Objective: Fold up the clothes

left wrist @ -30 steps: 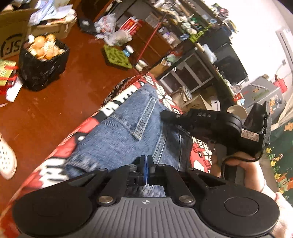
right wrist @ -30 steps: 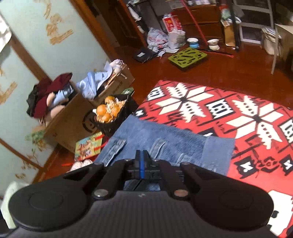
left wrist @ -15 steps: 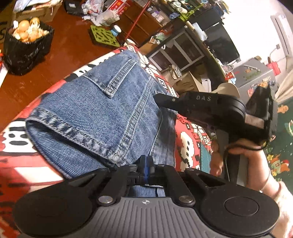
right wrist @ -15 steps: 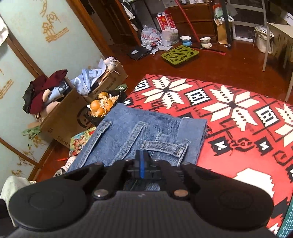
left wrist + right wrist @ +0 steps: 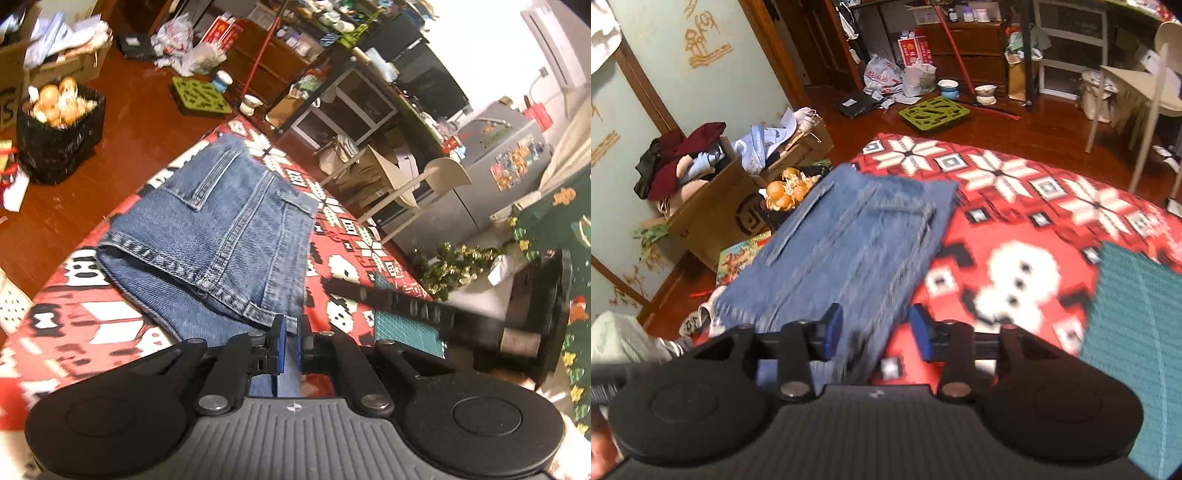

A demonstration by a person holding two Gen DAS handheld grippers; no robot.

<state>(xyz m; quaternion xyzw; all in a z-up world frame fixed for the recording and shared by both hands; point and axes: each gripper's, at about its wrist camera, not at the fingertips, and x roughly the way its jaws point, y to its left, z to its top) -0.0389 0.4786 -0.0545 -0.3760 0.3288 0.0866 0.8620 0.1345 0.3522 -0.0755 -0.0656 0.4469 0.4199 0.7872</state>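
One folded pair of jeans [image 5: 218, 236] on one red patterned blanket [image 5: 74, 317]; two grippers.

The jeans lie flat just ahead of both tools. Only the right wrist view, which is blurred, shows the cardboard box of clothes [image 5: 713, 206]. The right gripper [image 5: 875, 332] is spread wide, apparently empty. The left gripper [image 5: 290, 341] stands slightly parted, with the denim edge at its fingertips; contact cannot be told.

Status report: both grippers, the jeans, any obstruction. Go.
Left gripper open narrowly, right gripper open wide, neither holding anything. Jeans folded, lying on the red patterned blanket. Nothing on the jeans.
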